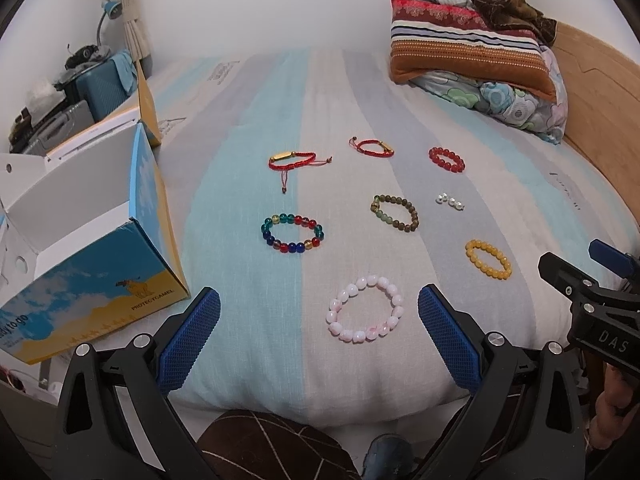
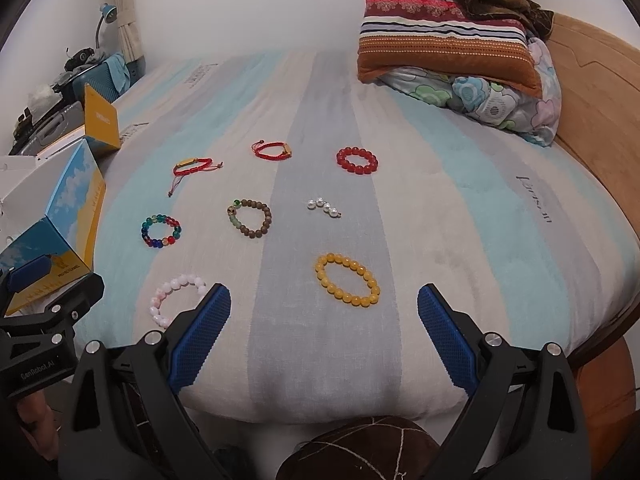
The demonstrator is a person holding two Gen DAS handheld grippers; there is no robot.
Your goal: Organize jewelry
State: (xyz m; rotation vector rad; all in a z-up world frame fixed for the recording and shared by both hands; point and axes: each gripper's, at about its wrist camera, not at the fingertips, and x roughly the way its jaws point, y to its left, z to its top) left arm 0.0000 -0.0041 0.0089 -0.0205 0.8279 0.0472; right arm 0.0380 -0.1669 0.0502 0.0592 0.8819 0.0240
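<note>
Several bracelets lie spread on a striped bed (image 1: 248, 120). A pink bead bracelet (image 1: 365, 309) lies just ahead of my open, empty left gripper (image 1: 319, 312). A yellow bead bracelet (image 2: 347, 279) lies just ahead of my open, empty right gripper (image 2: 324, 312). Farther off are a multicolour bead bracelet (image 1: 293, 233), a brown-green bead bracelet (image 1: 395, 212), a red bead bracelet (image 1: 446, 159), a short pearl string (image 1: 449, 201) and two red cord bracelets (image 1: 292, 159) (image 1: 372, 147). An open blue-yellow cardboard box (image 1: 92, 276) stands on the bed's left side.
Folded blankets and a striped pillow (image 1: 472, 48) pile at the far right by a wooden headboard (image 1: 596, 112). Suitcases and clutter (image 1: 72, 92) stand left of the bed. A brown cushion (image 1: 276, 452) sits below the bed's near edge.
</note>
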